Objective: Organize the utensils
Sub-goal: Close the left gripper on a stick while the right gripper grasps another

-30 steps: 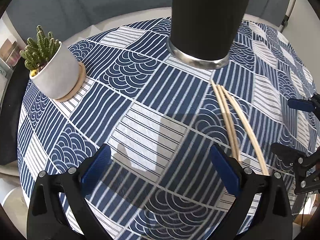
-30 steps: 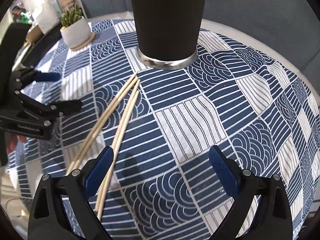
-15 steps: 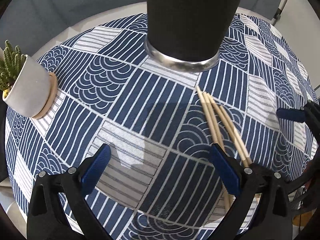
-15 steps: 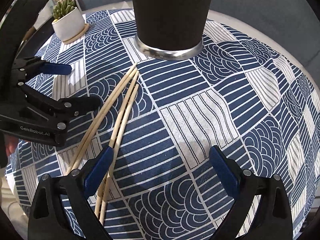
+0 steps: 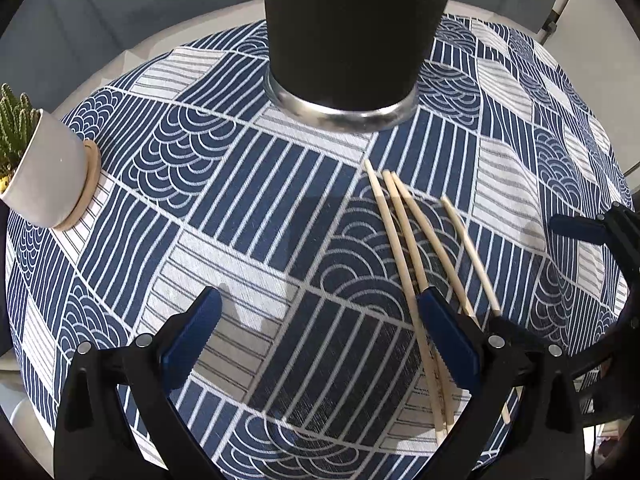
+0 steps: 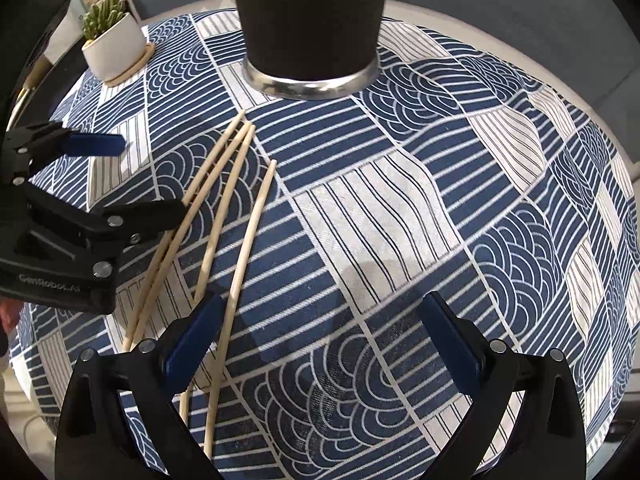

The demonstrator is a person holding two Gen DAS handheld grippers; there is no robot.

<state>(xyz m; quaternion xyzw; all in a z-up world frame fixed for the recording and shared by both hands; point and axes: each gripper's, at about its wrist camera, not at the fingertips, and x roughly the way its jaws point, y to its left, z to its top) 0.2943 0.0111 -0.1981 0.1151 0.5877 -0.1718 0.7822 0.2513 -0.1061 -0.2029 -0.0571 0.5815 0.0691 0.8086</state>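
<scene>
step: we pick up chopsticks [image 5: 404, 236] lying centre-right on desk [image 5: 248, 208] below black cup [image 5: 352, 28] | left gripper [image 5: 320, 340] open, empty | right gripper [image 6: 320, 340] open, empty | advice: straddle one stick, close squarely

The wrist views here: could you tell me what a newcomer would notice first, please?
A tall black cup with a silver base stands at the far side of the blue patterned tablecloth. Four wooden chopsticks lie fanned out in front of it, between the open left gripper and open right gripper.
</scene>
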